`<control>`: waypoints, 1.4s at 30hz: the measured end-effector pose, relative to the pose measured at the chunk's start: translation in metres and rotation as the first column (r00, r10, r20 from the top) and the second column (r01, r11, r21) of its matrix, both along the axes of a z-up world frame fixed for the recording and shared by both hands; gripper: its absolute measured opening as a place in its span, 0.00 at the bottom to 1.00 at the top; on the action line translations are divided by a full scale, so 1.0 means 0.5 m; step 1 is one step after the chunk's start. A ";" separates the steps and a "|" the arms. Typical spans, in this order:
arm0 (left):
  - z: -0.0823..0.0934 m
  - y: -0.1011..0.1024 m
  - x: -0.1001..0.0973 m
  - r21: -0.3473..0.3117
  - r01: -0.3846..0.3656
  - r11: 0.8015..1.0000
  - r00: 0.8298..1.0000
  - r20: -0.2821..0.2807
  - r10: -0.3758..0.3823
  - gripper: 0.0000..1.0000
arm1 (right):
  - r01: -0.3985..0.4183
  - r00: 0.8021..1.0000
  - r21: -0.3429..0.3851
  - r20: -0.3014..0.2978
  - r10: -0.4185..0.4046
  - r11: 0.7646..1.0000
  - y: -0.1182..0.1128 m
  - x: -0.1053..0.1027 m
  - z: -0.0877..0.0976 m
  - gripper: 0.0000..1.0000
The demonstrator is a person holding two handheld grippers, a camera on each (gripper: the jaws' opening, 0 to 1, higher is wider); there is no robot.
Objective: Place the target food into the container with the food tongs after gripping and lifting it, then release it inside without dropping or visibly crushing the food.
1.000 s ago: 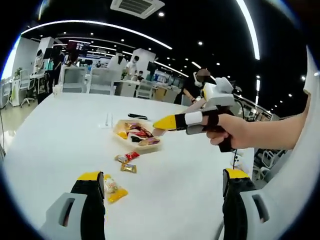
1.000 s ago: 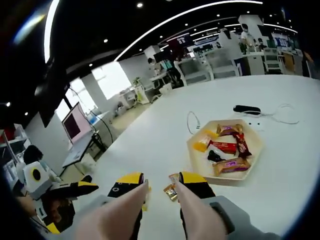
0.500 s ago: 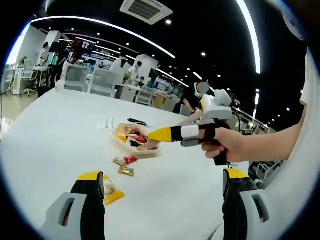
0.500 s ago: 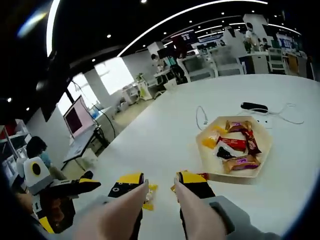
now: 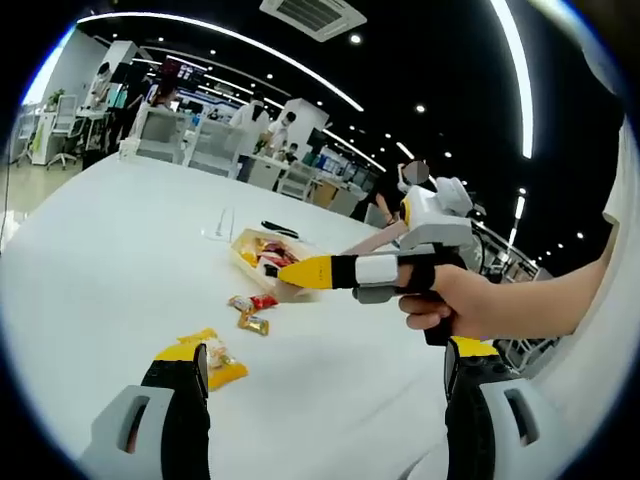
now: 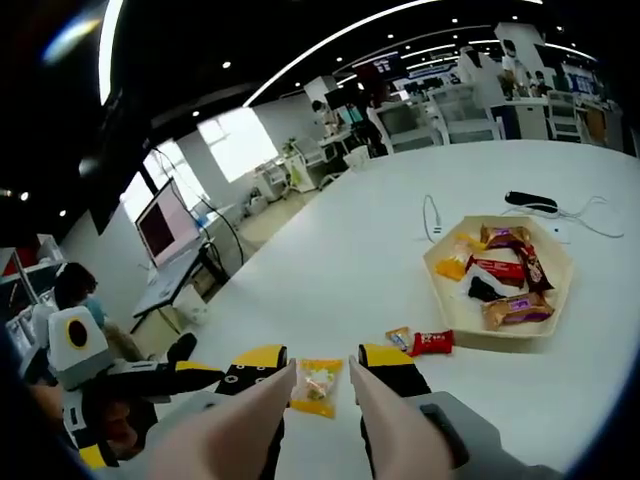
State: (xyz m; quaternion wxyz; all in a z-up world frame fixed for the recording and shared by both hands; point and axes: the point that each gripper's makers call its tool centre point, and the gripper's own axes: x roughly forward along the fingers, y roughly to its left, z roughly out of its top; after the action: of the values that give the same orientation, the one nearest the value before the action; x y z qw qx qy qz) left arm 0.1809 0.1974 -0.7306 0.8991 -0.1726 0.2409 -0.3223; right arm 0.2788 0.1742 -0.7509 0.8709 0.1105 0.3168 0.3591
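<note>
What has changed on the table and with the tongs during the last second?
The right tongs have swung over the table: the yellow packet now lies between their open tips, where a small orange snack was. Nothing was gripped or released. The tray, the red snack and the open left tongs stayed as they were.

No words, numbers or brand names are showing clearly enough to read in either view. The snack wrappers in the tray [image 6: 560, 300] and the yellow packet [image 6: 317, 385] on the counter [image 6: 340, 270] are showing only blurry patches of color, and the screens [image 6: 167, 226] far back in the room are looking too small and bright to make out.
</note>
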 end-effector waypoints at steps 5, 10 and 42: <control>-0.020 0.014 -0.011 0.048 0.005 0.999 1.000 -0.024 -0.004 0.99 | -0.004 1.000 -0.007 -0.014 0.004 1.000 0.014 -0.005 -0.012 0.28; -0.028 0.040 -0.010 0.082 -0.022 0.996 1.000 -0.008 0.023 0.99 | -0.014 1.000 -0.021 -0.016 0.014 1.000 0.027 -0.014 -0.016 0.28; -0.088 0.098 0.010 0.209 0.011 0.978 1.000 0.021 -0.016 0.99 | -0.004 0.997 -0.176 -0.075 -0.009 0.984 0.085 -0.029 -0.118 0.29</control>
State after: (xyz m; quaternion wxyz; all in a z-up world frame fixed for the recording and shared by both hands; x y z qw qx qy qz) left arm 0.1858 0.2466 -0.7744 0.9126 -0.0720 0.2644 -0.3034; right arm 0.2642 0.2169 -0.8102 0.8651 0.0470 0.3800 0.3242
